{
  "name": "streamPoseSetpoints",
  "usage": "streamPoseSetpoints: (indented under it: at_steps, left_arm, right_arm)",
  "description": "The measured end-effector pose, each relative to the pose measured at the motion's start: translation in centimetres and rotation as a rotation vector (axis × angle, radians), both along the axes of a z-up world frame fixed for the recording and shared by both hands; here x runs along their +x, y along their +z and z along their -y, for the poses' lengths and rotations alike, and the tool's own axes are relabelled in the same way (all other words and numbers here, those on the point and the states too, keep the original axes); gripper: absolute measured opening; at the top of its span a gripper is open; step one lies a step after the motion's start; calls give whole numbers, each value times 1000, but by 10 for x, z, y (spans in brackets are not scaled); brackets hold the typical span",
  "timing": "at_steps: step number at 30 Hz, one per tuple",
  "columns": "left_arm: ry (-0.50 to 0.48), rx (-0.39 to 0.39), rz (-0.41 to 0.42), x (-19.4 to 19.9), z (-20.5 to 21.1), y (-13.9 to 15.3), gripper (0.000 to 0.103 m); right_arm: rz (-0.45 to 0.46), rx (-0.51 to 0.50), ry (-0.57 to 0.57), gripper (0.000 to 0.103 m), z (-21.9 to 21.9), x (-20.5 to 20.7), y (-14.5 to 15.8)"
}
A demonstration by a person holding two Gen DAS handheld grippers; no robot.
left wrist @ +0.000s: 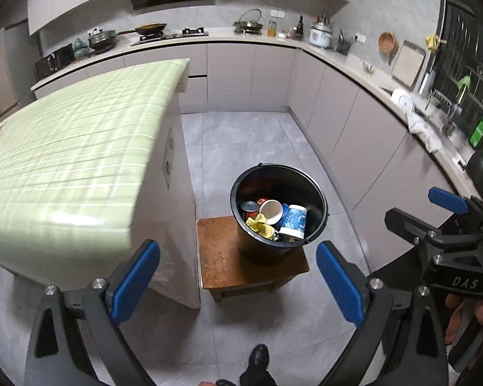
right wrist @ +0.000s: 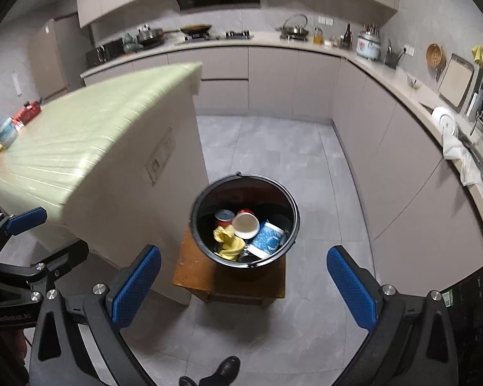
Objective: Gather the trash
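At the far left end of the green-tiled table [right wrist: 90, 135], a blue-patterned cup [right wrist: 6, 132] and some red packaging [right wrist: 29, 112] are not yet collected, so the job looks only partly done. To the right, on a low wooden stool [left wrist: 222, 257], the black bucket [left wrist: 278, 209] already holds paper cups, a tin can and a crumpled yellow rag (a fair haul). Both the left gripper [left wrist: 238, 284] and the right gripper [right wrist: 243, 284] hover above it, spread wide and empty.
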State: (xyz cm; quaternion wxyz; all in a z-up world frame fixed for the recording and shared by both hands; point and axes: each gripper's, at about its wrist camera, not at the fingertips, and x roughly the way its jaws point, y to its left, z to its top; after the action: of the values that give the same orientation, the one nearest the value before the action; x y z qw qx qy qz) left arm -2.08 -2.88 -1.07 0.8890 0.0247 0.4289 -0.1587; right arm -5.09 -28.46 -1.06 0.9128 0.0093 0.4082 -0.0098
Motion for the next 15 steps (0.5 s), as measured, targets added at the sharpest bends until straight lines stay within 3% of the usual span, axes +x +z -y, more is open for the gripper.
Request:
streamPoseSetpoints:
  at_steps: [8, 15]
  left_arm:
    - [19, -36, 86, -37, -23, 34, 98]
    - [25, -52, 125, -42, -24, 43, 98]
  right_arm:
    - [63, -11, 22, 103, -21, -49, 40]
    - [84, -11, 34, 103, -31, -61, 46]
